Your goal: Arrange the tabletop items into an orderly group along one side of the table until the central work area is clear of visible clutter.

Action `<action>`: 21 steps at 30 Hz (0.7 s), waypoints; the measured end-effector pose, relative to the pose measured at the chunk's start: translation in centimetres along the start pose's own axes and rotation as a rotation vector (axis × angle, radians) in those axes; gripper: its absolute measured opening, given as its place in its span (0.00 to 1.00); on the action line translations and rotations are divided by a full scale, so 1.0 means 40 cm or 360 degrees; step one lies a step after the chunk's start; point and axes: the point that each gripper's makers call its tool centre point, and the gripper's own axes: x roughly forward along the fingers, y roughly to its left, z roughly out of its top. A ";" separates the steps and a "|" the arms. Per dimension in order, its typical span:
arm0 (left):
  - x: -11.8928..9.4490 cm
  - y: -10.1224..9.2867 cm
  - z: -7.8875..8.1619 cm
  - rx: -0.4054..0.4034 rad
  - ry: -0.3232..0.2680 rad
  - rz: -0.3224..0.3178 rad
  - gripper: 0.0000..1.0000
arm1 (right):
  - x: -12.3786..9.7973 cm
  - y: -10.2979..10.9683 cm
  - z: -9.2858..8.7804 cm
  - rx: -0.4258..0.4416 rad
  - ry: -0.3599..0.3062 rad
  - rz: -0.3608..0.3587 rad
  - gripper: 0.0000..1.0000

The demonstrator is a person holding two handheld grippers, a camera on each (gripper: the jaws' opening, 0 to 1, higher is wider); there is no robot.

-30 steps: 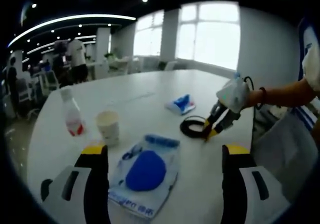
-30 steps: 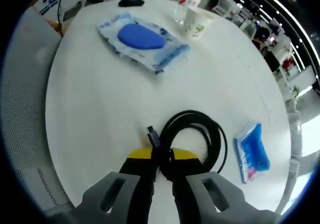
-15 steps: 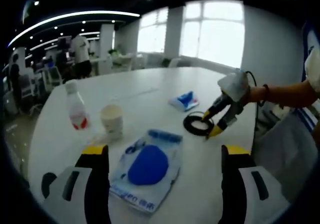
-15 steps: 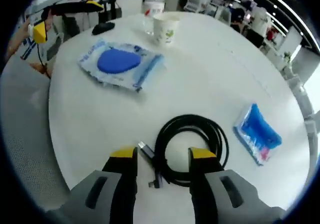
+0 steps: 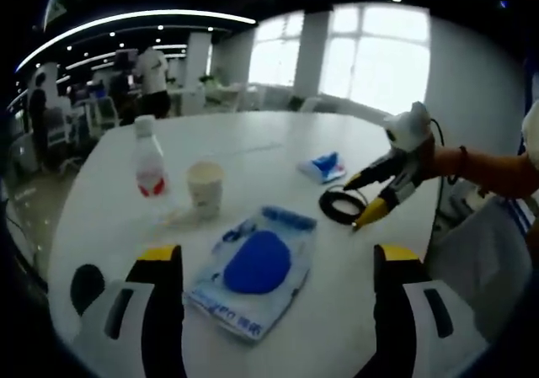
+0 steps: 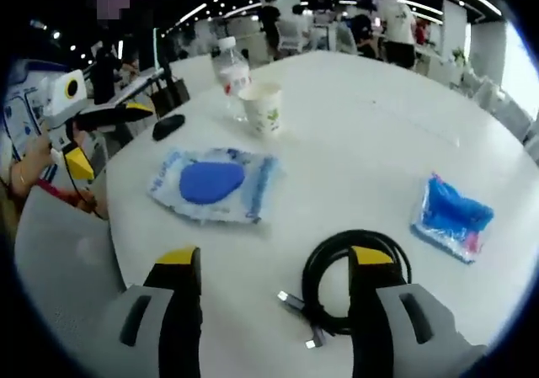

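Observation:
A black cable coil (image 6: 354,281) lies on the white table (image 6: 379,125) just past my right gripper (image 6: 275,260), which is open and holds nothing. The left gripper view has the coil (image 5: 341,205) under the right gripper (image 5: 375,197), jaws apart. My left gripper (image 5: 278,256) is open near the table edge, in front of a large clear packet with a blue pad (image 5: 257,268). A paper cup (image 5: 205,189) and a water bottle (image 5: 148,157) stand beyond it to the left. A small blue packet (image 5: 324,167) lies behind the coil.
A black mouse (image 5: 86,281) rests by the left jaw at the table's edge. The right gripper view has the large packet (image 6: 210,184), cup (image 6: 263,109), bottle (image 6: 232,65), mouse (image 6: 168,125), small blue packet (image 6: 453,218) and left gripper (image 6: 105,138). People stand at desks behind.
My right gripper has opened, let go of the cable coil and drawn back a little. The coil now lies free on the table. The left gripper stays open.

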 end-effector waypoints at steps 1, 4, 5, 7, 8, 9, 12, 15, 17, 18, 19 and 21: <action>-0.002 0.002 -0.003 -0.0007 0.0002 0.0005 0.92 | 0.005 0.005 0.004 0.0008 -0.0010 0.0005 0.74; -0.007 0.013 -0.014 -0.0020 0.0017 0.0026 0.93 | 0.017 0.015 0.013 0.0040 -0.0025 0.0010 0.81; -0.008 0.017 -0.019 -0.0028 0.0026 0.0034 0.93 | 0.021 0.017 0.017 0.0056 -0.0032 0.0012 0.85; -0.009 0.022 -0.028 -0.0043 0.0038 0.0034 0.94 | 0.029 0.025 0.024 0.0077 -0.0050 0.0029 0.93; -0.010 0.024 -0.031 -0.0047 0.0043 0.0039 0.94 | 0.032 0.030 0.027 0.0078 -0.0051 0.0037 0.95; -0.010 0.026 -0.034 -0.0048 0.0048 0.0043 0.94 | 0.035 0.035 0.029 0.0075 -0.0052 0.0042 0.97; -0.011 0.032 -0.045 -0.0056 0.0065 0.0053 0.94 | 0.047 0.044 0.035 0.0070 -0.0058 0.0058 1.00; -0.011 0.038 -0.060 -0.0080 0.0091 0.0056 0.94 | 0.056 0.048 0.037 0.0089 -0.0061 0.0068 1.00; -0.011 0.045 -0.074 -0.0095 0.0114 0.0069 0.93 | 0.064 0.055 0.039 0.0095 -0.0061 0.0077 1.00; -0.011 0.048 -0.079 -0.0100 0.0123 0.0074 0.93 | 0.067 0.058 0.040 0.0092 -0.0062 0.0078 1.00; -0.012 0.051 -0.085 -0.0105 0.0134 0.0080 0.93 | 0.071 0.059 0.041 0.0088 -0.0062 0.0079 1.00; -0.013 0.058 -0.098 -0.0119 0.0153 0.0089 0.92 | 0.081 0.062 0.042 0.0083 -0.0062 0.0081 1.00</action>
